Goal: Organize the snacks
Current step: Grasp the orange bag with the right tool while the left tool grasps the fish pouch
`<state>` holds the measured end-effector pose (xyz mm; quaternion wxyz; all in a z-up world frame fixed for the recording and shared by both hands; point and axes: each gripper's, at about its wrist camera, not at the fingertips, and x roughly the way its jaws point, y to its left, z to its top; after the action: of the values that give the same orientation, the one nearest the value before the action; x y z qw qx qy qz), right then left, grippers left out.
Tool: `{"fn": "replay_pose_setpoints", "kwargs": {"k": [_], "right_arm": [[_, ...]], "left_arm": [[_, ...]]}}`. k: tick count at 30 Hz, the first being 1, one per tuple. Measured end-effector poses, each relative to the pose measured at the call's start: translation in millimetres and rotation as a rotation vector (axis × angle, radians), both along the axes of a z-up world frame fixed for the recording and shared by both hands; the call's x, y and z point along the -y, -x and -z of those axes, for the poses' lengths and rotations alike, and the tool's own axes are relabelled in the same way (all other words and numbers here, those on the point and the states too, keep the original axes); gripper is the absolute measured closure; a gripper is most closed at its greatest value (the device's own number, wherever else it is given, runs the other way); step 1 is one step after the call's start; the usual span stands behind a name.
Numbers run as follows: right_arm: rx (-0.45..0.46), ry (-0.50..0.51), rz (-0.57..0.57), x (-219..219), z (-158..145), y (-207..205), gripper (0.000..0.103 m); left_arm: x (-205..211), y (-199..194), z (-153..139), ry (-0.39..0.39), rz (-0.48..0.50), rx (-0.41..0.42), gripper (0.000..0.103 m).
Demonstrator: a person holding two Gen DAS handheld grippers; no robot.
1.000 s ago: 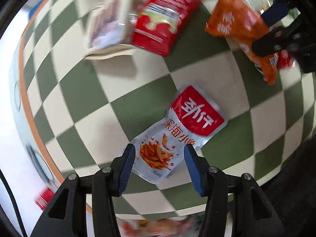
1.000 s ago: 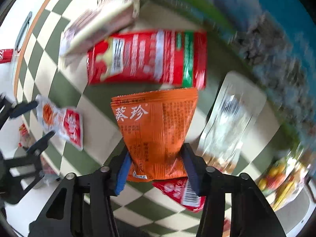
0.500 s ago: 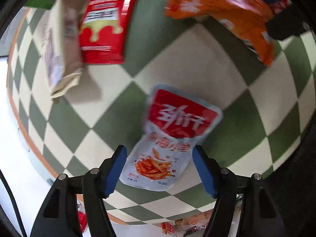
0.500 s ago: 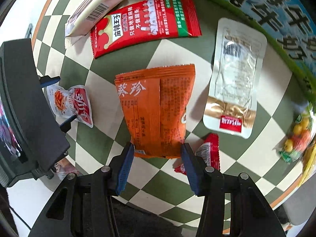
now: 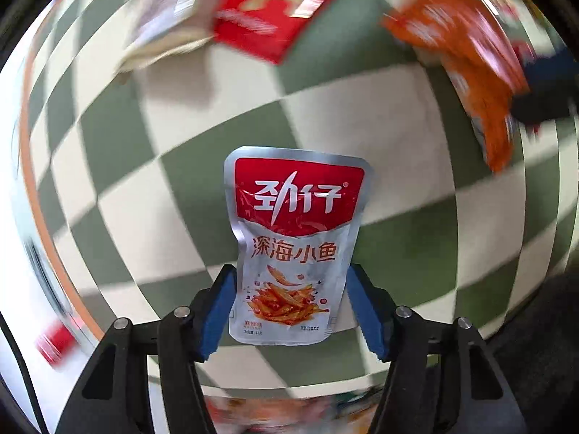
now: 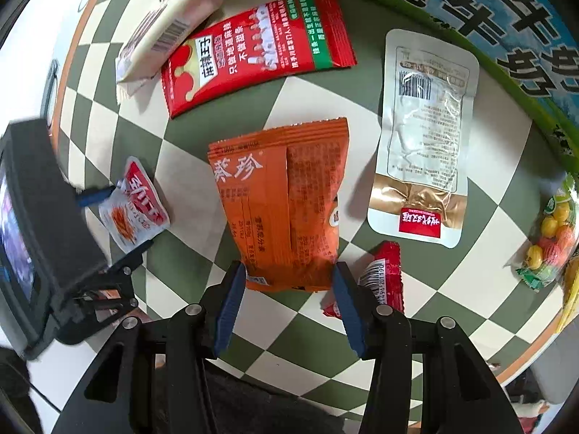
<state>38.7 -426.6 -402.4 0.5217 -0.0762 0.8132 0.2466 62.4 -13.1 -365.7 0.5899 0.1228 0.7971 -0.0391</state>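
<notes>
Silver-and-red fish snack pouch (image 5: 295, 249) upright between blue pads (image 5: 219, 311) of left gripper (image 5: 293, 311), pads pressed to both side edges. Orange packet (image 6: 280, 206) clamped at lower edge by right gripper (image 6: 289, 303), pads against its two sides. Both above green-and-cream checked cloth (image 6: 311, 358). Beyond on cloth: long red packet (image 6: 253, 50) beside cream wrapper (image 6: 166, 29); clear-and-gold pouch (image 6: 423, 137) to right; small red packet (image 6: 381, 271) partly under orange packet. Left view motion-blurred at edges.
</notes>
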Motion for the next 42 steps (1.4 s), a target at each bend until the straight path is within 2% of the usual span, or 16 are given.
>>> {"fn": "replay_pose_setpoints", "kwargs": {"k": [1,4,6,8,13,16,19,22,23,24,26,31,33,35,39,42], "right_arm": [[-0.004,-0.003,0.008,-3,1,-3,0.050],[-0.028,-0.023,0.045,-4,1,-3,0.048],[-0.051,-0.034,0.090,0,5,-4,0.040],[-0.070,-0.046,0.134,-3,6,-7,0.034],[-0.035,-0.039,0.176,-13,16,-7,0.032],[0.007,0.004,0.181,-17,11,0,0.033],[0.081,0.029,0.184,-18,4,0,0.044],[0.105,0.017,0.203,-15,-1,2,0.047],[0.109,0.015,0.203,-13,-2,2,0.048],[0.111,0.014,0.205,-11,-3,2,0.049],[0.112,0.002,0.218,-7,-8,4,0.051],[0.110,-0.023,0.240,6,-15,6,0.051],[0.093,-0.037,0.247,11,-17,6,0.051],[0.090,-0.045,0.248,18,-22,13,0.051],[0.083,-0.051,0.264,13,-23,18,0.051],[0.073,-0.057,0.276,12,-17,14,0.051]], "left_arm": [[-11,2,2,0.007,-0.071,0.001,0.043],[-40,4,7,0.103,-0.392,-0.041,0.043],[-48,8,8,0.122,-0.497,-0.037,0.043],[-49,10,8,0.118,-0.546,-0.028,0.042],[-58,17,13,0.065,-0.524,-0.024,0.041],[-34,11,7,0.045,-0.514,-0.006,0.044],[-21,16,-3,0.042,-0.518,0.020,0.049],[2,17,-20,0.045,-0.526,0.033,0.054],[3,18,-22,0.047,-0.537,0.033,0.057],[3,11,-31,0.044,-0.538,0.033,0.084],[-2,17,-31,0.060,-0.563,0.011,0.087],[-11,24,-23,0.137,-0.691,-0.022,0.083],[-19,26,-22,0.217,-0.802,-0.037,0.066],[-23,27,-19,0.262,-0.870,-0.053,0.056],[-15,13,-11,0.244,-0.897,-0.081,0.030],[-20,-7,-10,0.223,-0.939,-0.074,0.015]]}}
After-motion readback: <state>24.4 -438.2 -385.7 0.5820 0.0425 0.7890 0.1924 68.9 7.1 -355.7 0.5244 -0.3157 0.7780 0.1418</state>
